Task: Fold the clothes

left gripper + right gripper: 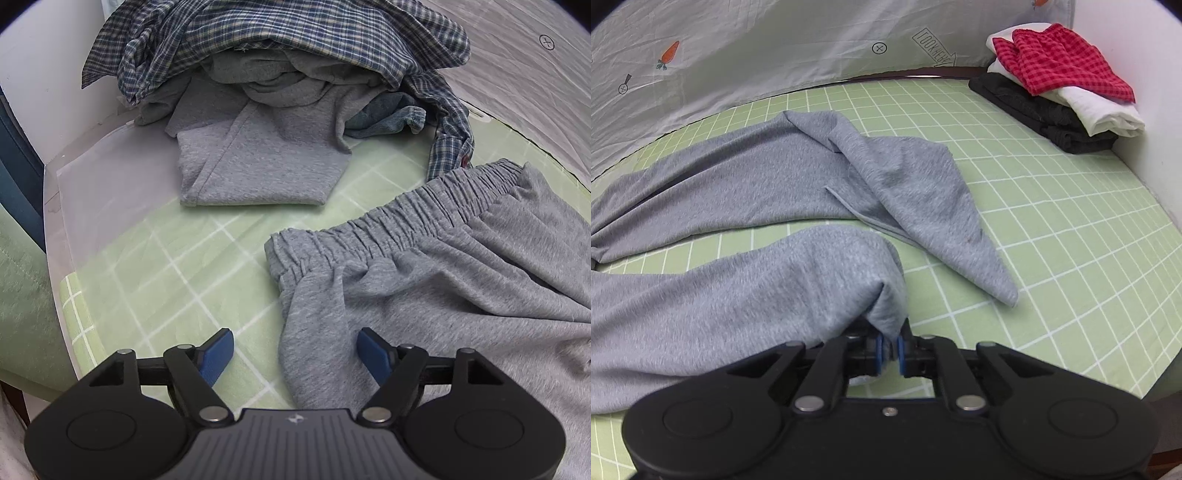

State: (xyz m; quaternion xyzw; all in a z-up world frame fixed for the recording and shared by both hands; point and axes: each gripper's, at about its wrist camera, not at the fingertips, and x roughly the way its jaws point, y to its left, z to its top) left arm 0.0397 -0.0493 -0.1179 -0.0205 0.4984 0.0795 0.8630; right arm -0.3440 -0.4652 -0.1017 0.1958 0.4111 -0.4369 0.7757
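While our right tool (890, 350) pinches one leg end of the gray sweatpants (746, 295), they lie spread across the green grid tabletop (1071, 229). Our left tool (295, 356) (fingers spread wide) hovers with the waistband side of the pants between its tips.

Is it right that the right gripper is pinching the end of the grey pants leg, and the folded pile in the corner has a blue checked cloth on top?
Not quite. The right gripper does pinch the grey pants leg, but the cloth topping the folded pile is red checked, not blue. The right wrist view shows it.
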